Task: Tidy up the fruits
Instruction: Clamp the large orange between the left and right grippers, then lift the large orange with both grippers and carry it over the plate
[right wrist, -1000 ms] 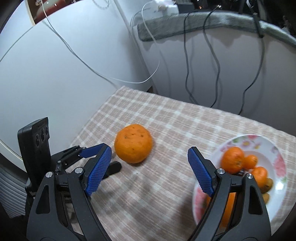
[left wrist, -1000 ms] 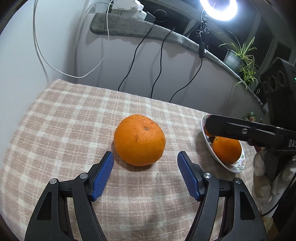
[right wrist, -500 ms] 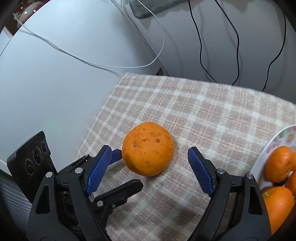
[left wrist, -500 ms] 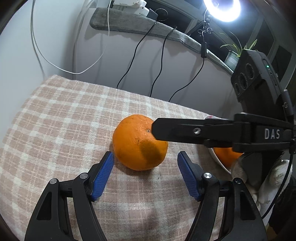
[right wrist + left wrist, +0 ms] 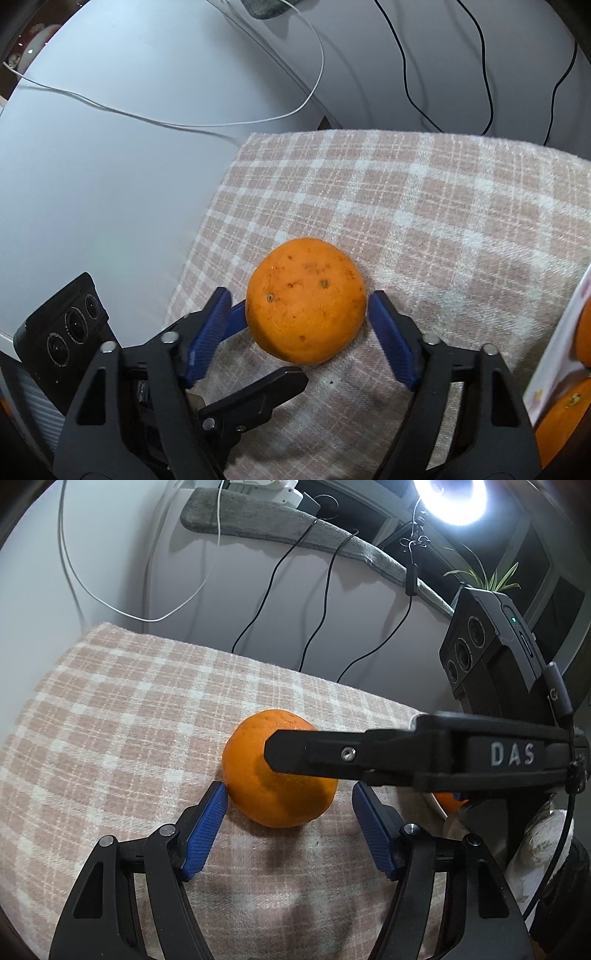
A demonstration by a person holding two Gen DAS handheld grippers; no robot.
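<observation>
A large orange (image 5: 258, 775) (image 5: 306, 299) lies on the pink checked tablecloth (image 5: 110, 709). My left gripper (image 5: 290, 830) is open, its blue pads on either side of the orange's near half. My right gripper (image 5: 299, 332) is open too and reaches in from the right, its jaws around the same orange. One black right finger (image 5: 369, 755) crosses in front of the orange in the left wrist view. The floral plate (image 5: 554, 354) with more oranges (image 5: 561, 417) shows at the right edge of the right wrist view.
White and black cables (image 5: 321, 602) hang down the wall behind the table. A ring light (image 5: 448, 496) and a potted plant (image 5: 484, 578) sit at the back right. The table's left edge (image 5: 207, 236) drops off beside the orange.
My right gripper has swung from above the plate over to the orange and now straddles it. My left gripper has crept forward, so the orange sits between its pads.
</observation>
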